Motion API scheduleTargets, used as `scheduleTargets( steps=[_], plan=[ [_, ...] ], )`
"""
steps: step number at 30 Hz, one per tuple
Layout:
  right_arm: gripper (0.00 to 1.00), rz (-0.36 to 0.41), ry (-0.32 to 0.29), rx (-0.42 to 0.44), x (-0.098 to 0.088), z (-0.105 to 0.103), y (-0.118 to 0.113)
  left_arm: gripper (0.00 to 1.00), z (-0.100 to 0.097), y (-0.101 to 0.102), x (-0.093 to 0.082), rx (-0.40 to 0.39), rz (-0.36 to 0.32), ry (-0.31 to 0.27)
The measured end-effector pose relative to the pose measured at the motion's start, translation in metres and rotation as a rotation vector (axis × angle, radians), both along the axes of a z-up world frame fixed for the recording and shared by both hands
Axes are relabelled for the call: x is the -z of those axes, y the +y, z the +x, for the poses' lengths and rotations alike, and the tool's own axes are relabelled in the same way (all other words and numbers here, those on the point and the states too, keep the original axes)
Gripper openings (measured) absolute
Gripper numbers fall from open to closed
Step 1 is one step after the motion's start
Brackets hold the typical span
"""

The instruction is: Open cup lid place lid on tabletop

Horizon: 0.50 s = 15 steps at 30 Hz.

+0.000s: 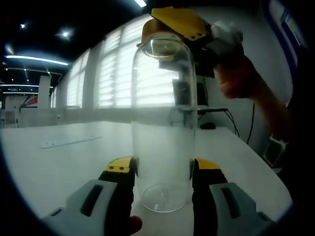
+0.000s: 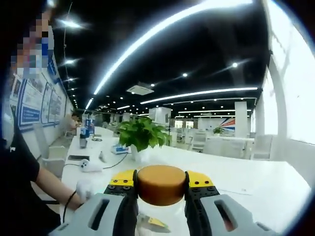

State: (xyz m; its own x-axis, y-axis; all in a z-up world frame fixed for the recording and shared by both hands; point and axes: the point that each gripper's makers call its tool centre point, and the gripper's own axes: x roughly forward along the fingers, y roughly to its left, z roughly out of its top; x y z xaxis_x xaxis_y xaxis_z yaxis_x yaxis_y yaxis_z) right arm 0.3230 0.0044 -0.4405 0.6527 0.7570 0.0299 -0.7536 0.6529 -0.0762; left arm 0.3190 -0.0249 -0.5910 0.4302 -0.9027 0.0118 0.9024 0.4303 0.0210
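Lid off, table next
R gripper (image 2: 161, 189) clamps lid (image 2: 161, 184) above upright cup (image 1: 165, 118); L gripper (image 1: 162, 172) grips cup base. Table (image 1: 59, 167) lies below.

lid (image 2: 162, 185) underside hidden, right gripper (image 1: 183, 23) partly behind cup (image 1: 164, 123)

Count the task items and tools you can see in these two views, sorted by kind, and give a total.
Clear cups: 1, standing on the white table, clamped near its base by the left hand-held gripper
Orange lids: 1, clamped in the right hand-held gripper
Hand-held grippers: 2
Total: 4
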Motion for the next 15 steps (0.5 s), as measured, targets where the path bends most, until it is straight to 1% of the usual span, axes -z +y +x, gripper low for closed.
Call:
scheduleTargets(
  steps=[1,10,15],
  plan=[
    [0.32,-0.010,-0.009,-0.025,-0.0001,-0.0006,0.0008,0.36,-0.0001,0.0000,0.0000,0.000,0.000,0.000],
    [0.32,-0.016,0.034,-0.235,0.0015,-0.0032,0.0049,0.36,0.0009,0.0006,0.0002,-0.003,-0.001,0.003],
    [0.32,-0.027,0.029,-0.336,0.0018,-0.0064,0.0067,0.36,0.0010,0.0004,0.0002,-0.003,-0.002,0.005]
  ],
)
